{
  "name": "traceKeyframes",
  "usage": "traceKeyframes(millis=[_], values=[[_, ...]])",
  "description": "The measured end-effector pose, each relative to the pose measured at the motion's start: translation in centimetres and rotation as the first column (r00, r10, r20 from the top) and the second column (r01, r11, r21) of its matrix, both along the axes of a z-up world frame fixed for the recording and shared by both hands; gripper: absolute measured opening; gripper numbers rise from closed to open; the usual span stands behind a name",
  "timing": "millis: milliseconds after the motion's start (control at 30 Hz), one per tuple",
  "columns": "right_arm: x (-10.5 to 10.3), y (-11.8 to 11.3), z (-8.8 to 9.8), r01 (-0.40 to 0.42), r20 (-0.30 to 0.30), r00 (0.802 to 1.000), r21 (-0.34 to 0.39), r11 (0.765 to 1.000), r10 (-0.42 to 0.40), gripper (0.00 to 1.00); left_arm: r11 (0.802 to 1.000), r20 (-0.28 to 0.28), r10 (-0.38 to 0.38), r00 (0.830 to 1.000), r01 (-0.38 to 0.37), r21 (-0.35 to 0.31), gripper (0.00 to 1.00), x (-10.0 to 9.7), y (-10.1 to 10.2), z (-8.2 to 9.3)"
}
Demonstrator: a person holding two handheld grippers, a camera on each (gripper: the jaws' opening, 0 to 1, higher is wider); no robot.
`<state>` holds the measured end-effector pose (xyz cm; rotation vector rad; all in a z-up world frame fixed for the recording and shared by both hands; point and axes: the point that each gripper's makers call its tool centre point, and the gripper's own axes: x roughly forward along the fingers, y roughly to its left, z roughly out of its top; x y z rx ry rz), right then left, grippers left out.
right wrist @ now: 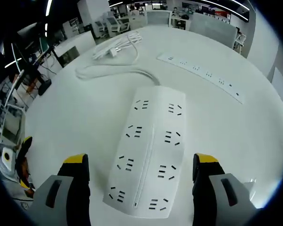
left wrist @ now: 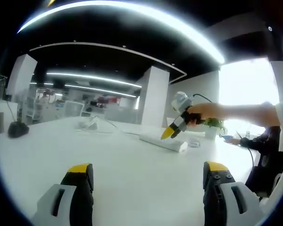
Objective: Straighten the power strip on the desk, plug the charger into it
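Two hand-held tools over a white bench with a power strip.

The right tool (right wrist: 141,176) hangs wide open, holding nothing, the white power strip (right wrist: 151,155) lying directly beneath and between its jaws. The left tool (left wrist: 146,176), also wide open and empty, faces the strip from well back; the charger and cable (right wrist: 115,49) lie beyond.

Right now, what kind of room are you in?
It looks like a big open office. There are long ceiling light strips, a wide white desk with a power strip on it, and more desks with chairs farther back.
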<state>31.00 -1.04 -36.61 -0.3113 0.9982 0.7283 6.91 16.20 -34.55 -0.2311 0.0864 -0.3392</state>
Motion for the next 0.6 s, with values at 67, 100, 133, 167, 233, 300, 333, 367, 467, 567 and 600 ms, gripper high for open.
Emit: traceKeyframes(millis=[67, 100, 133, 167, 233, 300, 333, 367, 467, 567, 600], values=[[-0.16, -0.24, -0.15, -0.002, -0.017, 1.000, -0.032, 0.999, 0.001, 0.87, 1.000, 0.000, -0.004, 1.000, 0.004, 0.000, 0.99, -0.02, -0.13, 0.00], [-0.33, -0.48, -0.29, -0.001, -0.037, 0.999, -0.055, 0.999, -0.001, 0.85, 1.000, 0.001, -0.005, 1.000, 0.005, 0.000, 0.99, -0.03, -0.19, 0.02], [-0.25, -0.24, -0.29, -0.005, -0.037, 0.999, -0.054, 0.999, 0.003, 0.85, 1.000, 0.001, -0.005, 1.000, 0.005, 0.000, 0.99, -0.04, -0.19, 0.02], [-0.25, -0.20, -0.26, -0.003, -0.040, 0.999, -0.055, 0.999, 0.001, 0.85, 1.000, 0.001, -0.005, 1.000, 0.005, 0.001, 0.99, -0.05, -0.20, 0.00], [-0.26, 0.08, -0.21, 0.016, -0.051, 0.999, -0.052, 0.999, -0.018, 0.85, 1.000, 0.000, -0.002, 1.000, 0.002, -0.002, 0.99, -0.06, -0.12, -0.02], [-0.35, 0.15, -0.31, 0.018, -0.060, 0.998, -0.066, 0.998, -0.022, 0.85, 1.000, -0.001, -0.001, 1.000, 0.001, -0.002, 0.99, -0.09, -0.06, -0.04], [-0.41, 0.06, -0.41, 0.021, -0.065, 0.998, -0.081, 0.996, -0.027, 0.85, 1.000, 0.000, 0.000, 1.000, 0.000, -0.003, 0.99, -0.13, -0.04, -0.02], [-0.46, 0.00, -0.48, 0.017, -0.067, 0.997, -0.096, 0.995, -0.023, 0.85, 1.000, 0.001, 0.000, 1.000, 0.000, -0.003, 0.99, -0.16, -0.02, 0.00], [-0.50, -0.21, -0.56, 0.018, -0.070, 0.997, -0.134, 0.991, -0.027, 0.82, 1.000, 0.004, 0.002, 1.000, -0.002, -0.004, 0.99, -0.26, 0.05, 0.05], [-0.86, -0.23, -0.55, 0.010, -0.078, 0.997, -0.156, 0.988, -0.022, 0.79, 1.000, 0.003, 0.006, 1.000, -0.006, -0.006, 0.99, -0.34, 0.17, 0.01], [-0.93, -0.28, -0.57, 0.010, -0.079, 0.997, -0.162, 0.987, -0.023, 0.79, 1.000, 0.003, 0.007, 1.000, -0.007, -0.007, 0.99, -0.37, 0.20, -0.01]])
